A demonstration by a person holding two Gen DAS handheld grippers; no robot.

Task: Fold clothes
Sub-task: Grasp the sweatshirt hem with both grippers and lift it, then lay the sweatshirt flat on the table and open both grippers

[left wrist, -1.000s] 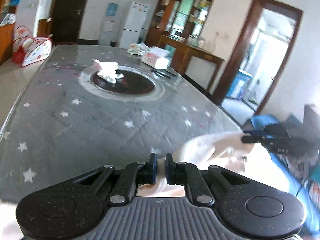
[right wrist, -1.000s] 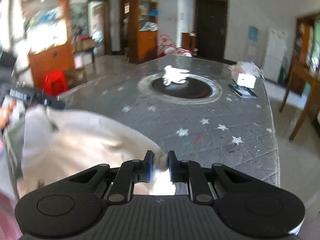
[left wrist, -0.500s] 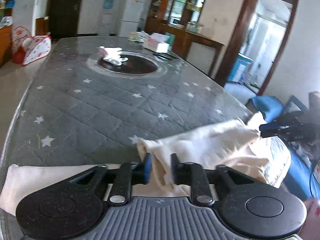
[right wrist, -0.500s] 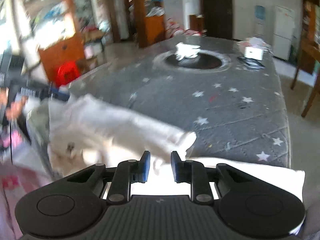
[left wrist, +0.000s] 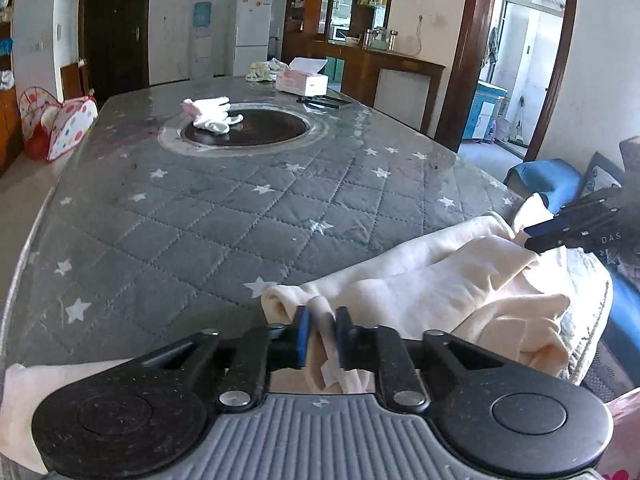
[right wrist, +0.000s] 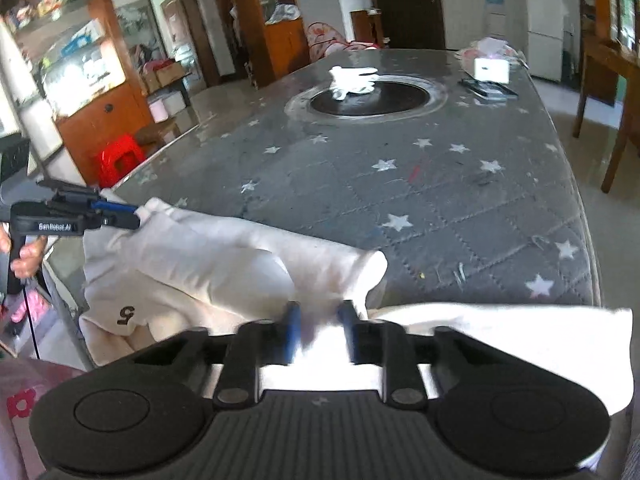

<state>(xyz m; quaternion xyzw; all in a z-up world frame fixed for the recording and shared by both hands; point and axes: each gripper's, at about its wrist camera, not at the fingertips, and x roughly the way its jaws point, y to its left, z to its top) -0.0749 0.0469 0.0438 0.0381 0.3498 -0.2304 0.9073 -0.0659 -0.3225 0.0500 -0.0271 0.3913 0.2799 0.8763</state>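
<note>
Cream garment point(left wrist: 460, 280), one; two grippers pinch it.

Two claws: the left claw point(left wrist: 320, 330) and the right claw point(right wrist: 318, 314). One cream garment point(left wrist: 460, 284) on one quilted, star-patterned desk point(left wrist: 224, 216). One small white cloth point(left wrist: 212, 114), one tissue box point(left wrist: 302, 80), one white refrigerator point(left wrist: 252, 32), one red stool point(right wrist: 120, 158).

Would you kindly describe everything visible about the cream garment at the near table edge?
The cream garment is soft, wrinkled cloth, bunched in loose folds on the near edge of the grey star-quilted table. A dark "5" marks it. The left gripper and right gripper each pinch a fold, their jaws having just closed on it.
</note>
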